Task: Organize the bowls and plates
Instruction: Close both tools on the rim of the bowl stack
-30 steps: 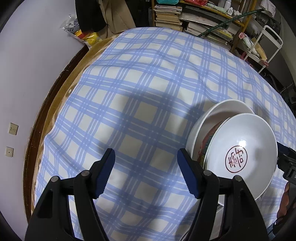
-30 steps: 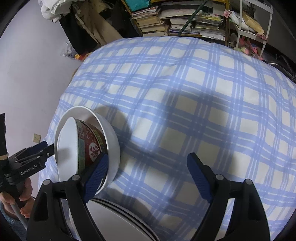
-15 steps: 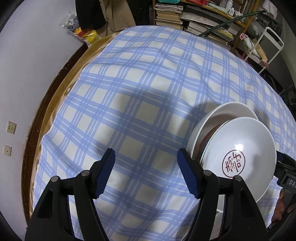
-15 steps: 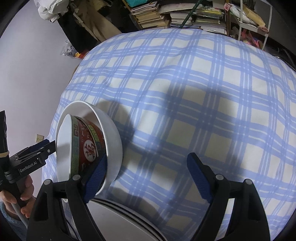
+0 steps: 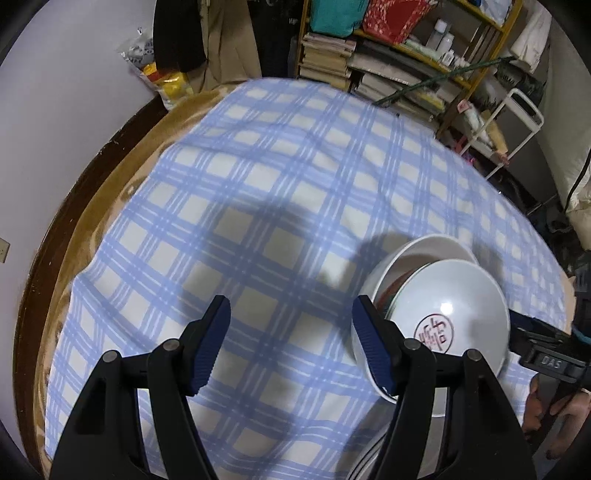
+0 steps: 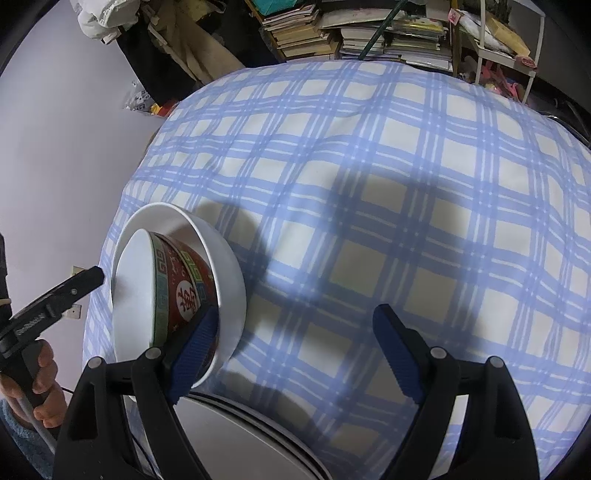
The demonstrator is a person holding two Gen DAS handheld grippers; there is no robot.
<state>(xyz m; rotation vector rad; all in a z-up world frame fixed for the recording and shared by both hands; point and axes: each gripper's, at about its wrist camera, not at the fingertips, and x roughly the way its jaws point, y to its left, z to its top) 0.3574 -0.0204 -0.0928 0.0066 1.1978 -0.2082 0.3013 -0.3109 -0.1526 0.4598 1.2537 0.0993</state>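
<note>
The worktop (image 5: 258, 206) under its blue-checked cloth (image 6: 406, 206) filled both views, bare ahead of me. Behind it stood cluttered shelves of books (image 6: 354, 33), with hanging clothes (image 5: 207, 40) by the pale wall. A white bowl (image 6: 225, 266) lay tipped on its side near the cloth's edge, and a red patterned bowl (image 6: 184, 291) sat nested inside it; only the left view showed the red seal mark (image 5: 436, 330) inside that inner bowl. Only the right view showed the grey plates (image 6: 236, 439) stacked just below the bowls. My left gripper (image 5: 291, 347) stood partly spread over bare cloth, gripping nothing. My right gripper (image 6: 295, 354) gaped wide, its left finger (image 6: 192, 354) in front of the bowls.
</note>
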